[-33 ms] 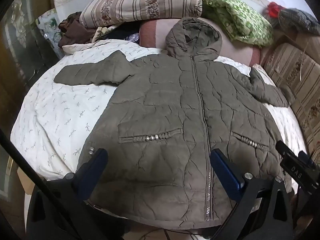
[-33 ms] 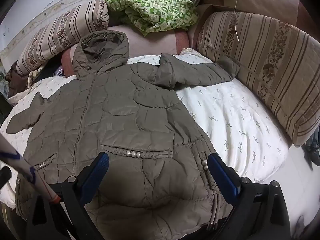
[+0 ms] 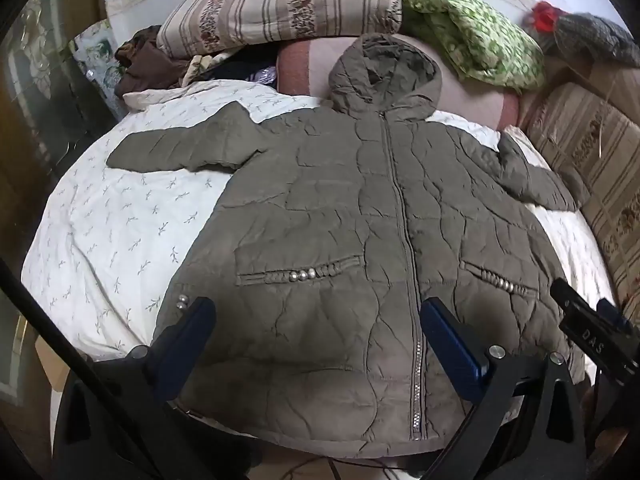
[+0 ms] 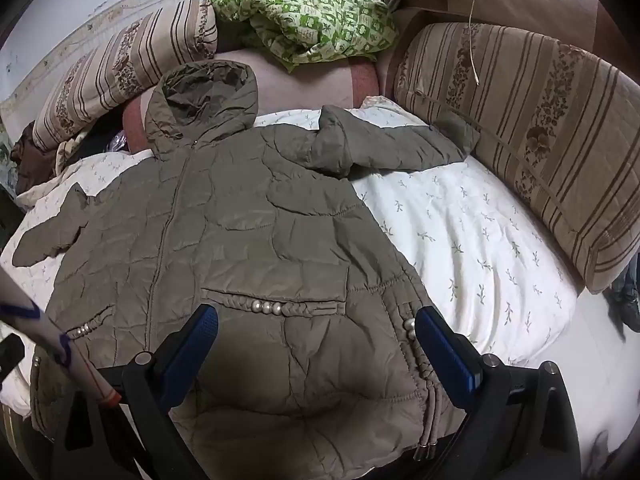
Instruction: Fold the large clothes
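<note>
An olive-brown quilted jacket (image 3: 340, 200) with a hood (image 3: 384, 72) lies flat and zipped, front up, on a white leaf-print bedsheet (image 3: 120, 220). Both sleeves are spread out: one to the left (image 3: 180, 148), the other to the right (image 4: 392, 144). My left gripper (image 3: 316, 312) hovers open over the jacket's lower left front, near the hem, with nothing between its blue pads. My right gripper (image 4: 316, 318) is open above the jacket's (image 4: 240, 220) lower right front by the pearl-trimmed pocket (image 4: 272, 306), also holding nothing.
Striped pillows (image 3: 280, 4) and a pink bolster (image 3: 472, 100) line the head of the bed, with a green patterned cloth (image 4: 304, 20) on top. A large striped cushion (image 4: 540, 128) borders the right side. Dark clothes (image 3: 148, 64) are piled at the back left. A white rod (image 4: 60, 352) crosses the right view's lower left.
</note>
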Motion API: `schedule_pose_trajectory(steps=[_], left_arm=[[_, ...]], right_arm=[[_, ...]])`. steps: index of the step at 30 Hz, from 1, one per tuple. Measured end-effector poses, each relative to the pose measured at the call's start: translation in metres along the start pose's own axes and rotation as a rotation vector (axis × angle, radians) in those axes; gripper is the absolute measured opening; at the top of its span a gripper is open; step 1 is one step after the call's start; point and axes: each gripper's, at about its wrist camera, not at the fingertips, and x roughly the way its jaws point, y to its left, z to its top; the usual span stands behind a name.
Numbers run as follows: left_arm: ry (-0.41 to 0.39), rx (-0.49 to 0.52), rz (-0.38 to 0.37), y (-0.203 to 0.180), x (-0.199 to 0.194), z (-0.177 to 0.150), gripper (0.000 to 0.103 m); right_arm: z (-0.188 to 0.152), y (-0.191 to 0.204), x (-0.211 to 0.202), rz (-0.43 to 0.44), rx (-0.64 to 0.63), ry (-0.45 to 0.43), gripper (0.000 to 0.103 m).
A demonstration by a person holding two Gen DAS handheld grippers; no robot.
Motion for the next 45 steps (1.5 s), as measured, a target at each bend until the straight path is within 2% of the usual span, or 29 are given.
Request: schedule_pose_trajectory(steps=[3,8,13,22,27,35,42,45], left_arm=[[0.021,0.015,-0.029,-0.001,0.002,-0.001,0.102],[0.009,-0.003,-0.033,-0.005,-0.001,-0.010,0.102],[0.005,-0.002,-0.068,-0.011,-0.010,-0.018,0.102],[0.036,0.029,-0.069,-0.012,-0.008,-0.025,0.102],[0.021,0.036,-0.065,-0.010,-0.010,-0.026,0.102],[0.062,0.002,-0.044,-0.002,-0.003,-0.025,0.102],[0.058,-0.028,-0.085,0.005,-0.004,-0.026,0.102],[0.057,-0.046,-0.080,0.008,-0.004,-0.026,0.102]], right_arm=[[-0.009,-0.001,0.011,-0.004,0.002,0.012,0.101],[-0.007,0.001,0.003,-0.010,0.001,0.013,0.101],[-0.003,-0.003,0.003,-0.013,0.014,0.018,0.101],[-0.003,-0.007,0.002,-0.013,0.023,0.024,0.101],[-0.006,-0.009,0.001,-0.015,0.035,0.030,0.101],[-0.007,-0.009,0.002,-0.011,0.032,0.039,0.101],[-0.009,-0.007,0.002,-0.009,0.023,0.044,0.101],[-0.010,-0.006,0.000,-0.010,0.019,0.040,0.101]])
